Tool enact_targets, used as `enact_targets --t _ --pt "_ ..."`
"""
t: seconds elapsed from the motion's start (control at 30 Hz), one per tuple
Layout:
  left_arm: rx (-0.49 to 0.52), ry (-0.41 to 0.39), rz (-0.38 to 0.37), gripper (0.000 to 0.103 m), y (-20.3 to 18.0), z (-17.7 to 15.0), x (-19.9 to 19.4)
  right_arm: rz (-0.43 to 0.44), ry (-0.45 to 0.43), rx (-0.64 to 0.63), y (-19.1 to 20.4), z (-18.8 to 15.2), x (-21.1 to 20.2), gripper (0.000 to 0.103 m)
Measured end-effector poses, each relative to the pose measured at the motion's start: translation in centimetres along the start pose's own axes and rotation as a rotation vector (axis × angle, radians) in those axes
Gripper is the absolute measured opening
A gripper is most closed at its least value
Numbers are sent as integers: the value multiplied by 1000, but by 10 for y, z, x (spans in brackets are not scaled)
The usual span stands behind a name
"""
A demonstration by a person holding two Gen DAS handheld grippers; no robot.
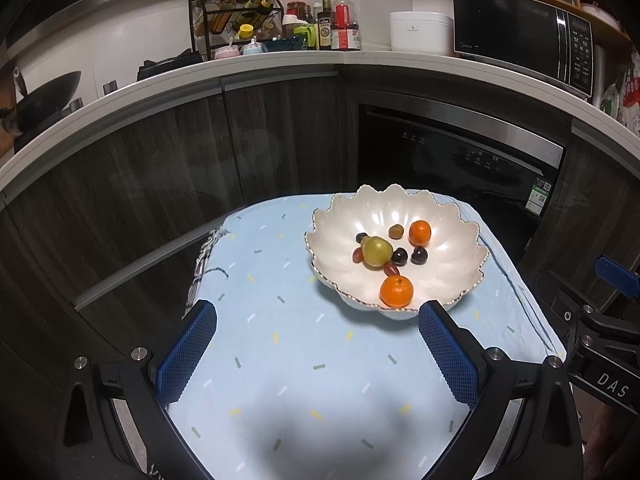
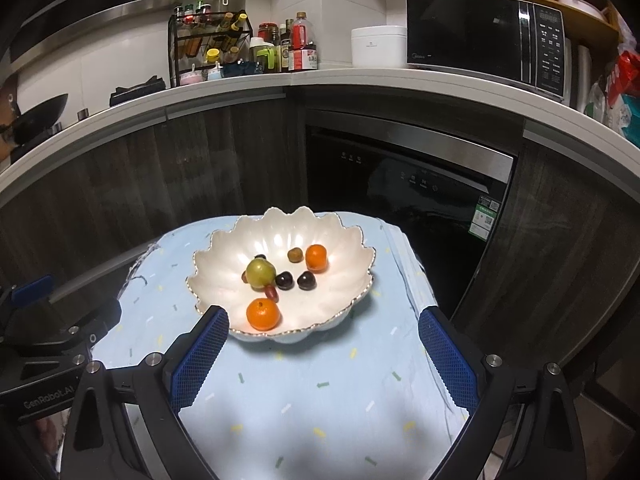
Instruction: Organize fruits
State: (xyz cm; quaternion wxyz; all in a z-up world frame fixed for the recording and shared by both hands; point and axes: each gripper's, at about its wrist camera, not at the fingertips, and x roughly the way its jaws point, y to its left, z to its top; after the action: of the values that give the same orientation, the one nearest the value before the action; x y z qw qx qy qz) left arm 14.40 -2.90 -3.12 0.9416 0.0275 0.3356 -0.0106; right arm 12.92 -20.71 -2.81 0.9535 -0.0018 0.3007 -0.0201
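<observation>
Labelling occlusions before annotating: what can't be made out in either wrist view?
- Small dark fruit: mostly hidden behind the yellow-green round fruit, right wrist view.
- White scalloped bowl: near rim covered by the left gripper finger, left wrist view.
- Green appliance sticker: print too small.

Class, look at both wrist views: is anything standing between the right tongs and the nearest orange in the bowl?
Only the bowl's scalloped near rim. The nearest orange lies just behind it, ahead of the open right tongs; bare tablecloth lies between. The left tongs stand off to the side.
</observation>
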Motion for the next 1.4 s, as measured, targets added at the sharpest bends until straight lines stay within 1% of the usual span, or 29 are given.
enact_targets --t 0.1,0.37,0.53,0.77,0.93,1.2,1.4 --pt "-10 -10 2 103 1 -6 -7 -2 -4 4 -1 -5 -7 97" --pt "-23 5 -18 103 2 -24 -18 -9 -6 19 -2 -22 -26 97" --pt "-33 8 -21 103 3 -36 -23 -25 -23 26 -3 -35 -37 97" --pt "-53 -12 -11 103 6 -55 -34 -37 -46 35 -7 -52 -48 97" --pt "-65 -16 -10 103 8 -65 -40 -34 -40 38 -7 -60 -52 97" --pt "-76 -10 -12 103 11 -70 -41 -31 -16 43 -8 -68 -51 97" --pt "-77 -8 -15 103 12 -71 -41 -30 -15 44 -9 -69 -51 97"
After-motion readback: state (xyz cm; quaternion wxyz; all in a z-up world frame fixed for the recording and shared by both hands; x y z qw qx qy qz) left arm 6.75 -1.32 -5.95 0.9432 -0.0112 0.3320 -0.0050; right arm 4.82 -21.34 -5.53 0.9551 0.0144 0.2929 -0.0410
